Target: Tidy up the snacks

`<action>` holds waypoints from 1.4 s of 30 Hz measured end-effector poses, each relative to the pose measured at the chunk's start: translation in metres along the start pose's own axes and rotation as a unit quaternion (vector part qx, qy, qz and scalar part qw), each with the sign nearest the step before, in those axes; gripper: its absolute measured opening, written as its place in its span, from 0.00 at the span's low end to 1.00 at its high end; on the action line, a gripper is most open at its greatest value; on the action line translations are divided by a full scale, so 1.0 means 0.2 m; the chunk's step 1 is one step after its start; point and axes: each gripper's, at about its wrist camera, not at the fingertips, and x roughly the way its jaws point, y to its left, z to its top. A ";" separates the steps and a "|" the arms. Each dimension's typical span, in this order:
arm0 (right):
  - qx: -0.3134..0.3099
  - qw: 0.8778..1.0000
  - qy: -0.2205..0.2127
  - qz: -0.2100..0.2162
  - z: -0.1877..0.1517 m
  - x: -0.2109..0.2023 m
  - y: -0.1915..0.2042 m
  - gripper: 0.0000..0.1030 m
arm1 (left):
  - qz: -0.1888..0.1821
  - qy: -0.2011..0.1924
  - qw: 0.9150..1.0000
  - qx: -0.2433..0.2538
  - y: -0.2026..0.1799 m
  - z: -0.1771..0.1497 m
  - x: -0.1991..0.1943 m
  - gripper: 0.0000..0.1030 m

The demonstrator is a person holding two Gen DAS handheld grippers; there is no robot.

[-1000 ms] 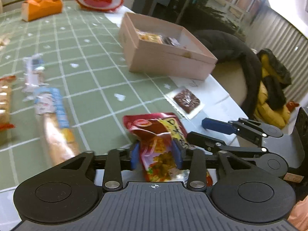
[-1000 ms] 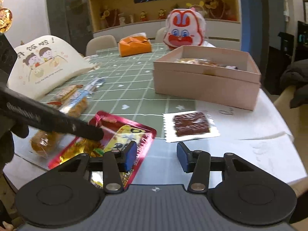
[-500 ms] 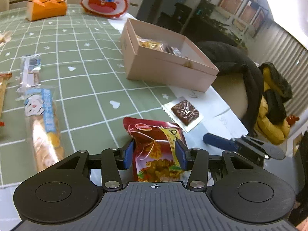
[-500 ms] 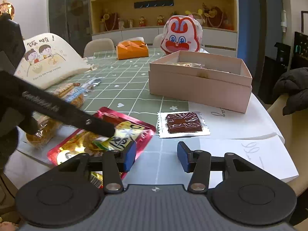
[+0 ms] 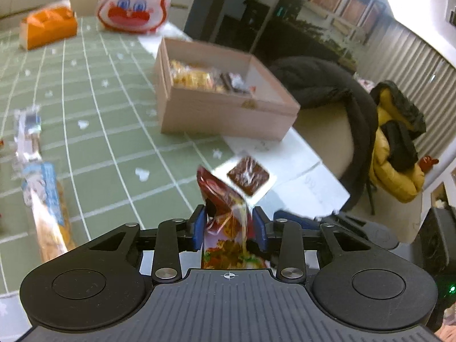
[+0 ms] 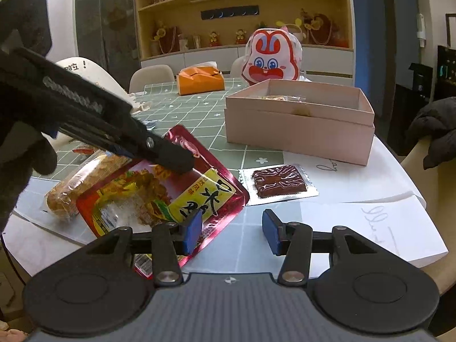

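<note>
**At the table's near edge: red snack packet in left gripper**

Left wrist view: left gripper (image 5: 229, 225) clenched on red snack packet (image 5: 225, 199), packet standing up between the blue pads; pink box (image 5: 228, 114) beyond, chocolate wafer packet (image 5: 248, 174) just behind.

Right wrist view: right gripper (image 6: 232, 229) spread wide, holding nothing; red snack packet (image 6: 171, 196) tilted beside its left pad, above the table (image 6: 256, 245).

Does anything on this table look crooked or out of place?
Only the red snack pouch: the left tongs pinch it, crumpled and tilted, off the table. The small brown packet lies loose outside the pink box. Nothing looks spilled.
</note>
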 end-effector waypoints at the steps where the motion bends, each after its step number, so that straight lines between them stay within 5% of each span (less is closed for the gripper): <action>1: 0.001 1.000 0.000 0.001 0.00 -0.01 0.00 0.47 | -0.007 0.011 1.000 -0.006 0.01 -0.01 0.02 0.38; 7: 0.003 1.000 -0.001 0.001 0.00 0.00 -0.01 0.46 | -0.063 0.007 0.996 -0.056 0.10 -0.11 0.07 0.40; 9: 0.000 1.000 -0.001 -0.002 -0.01 0.00 0.00 0.46 | -0.072 0.002 0.994 -0.081 0.15 -0.13 0.07 0.28; 12: -0.006 1.000 0.005 -0.003 0.01 -0.01 -0.01 0.47 | -0.089 0.002 0.988 -0.123 0.21 -0.14 0.07 0.27; 22: -0.016 0.999 0.016 -0.041 0.25 0.10 -0.11 0.57 | -0.074 -0.088 0.985 -0.125 0.30 -0.22 -0.15 0.23; 29: 0.007 0.996 0.074 -0.045 0.28 0.31 -0.15 0.51 | -0.084 -0.094 0.984 -0.123 0.32 -0.26 -0.18 0.23; 38: -0.032 0.997 0.027 -0.058 0.23 0.01 -0.07 0.46 | -0.126 -0.102 0.980 -0.113 0.27 -0.24 -0.21 0.22; 42: -0.029 0.998 -0.021 -0.058 0.33 -0.18 -0.09 0.46 | -0.145 -0.143 0.976 -0.081 0.17 -0.06 -0.34 0.22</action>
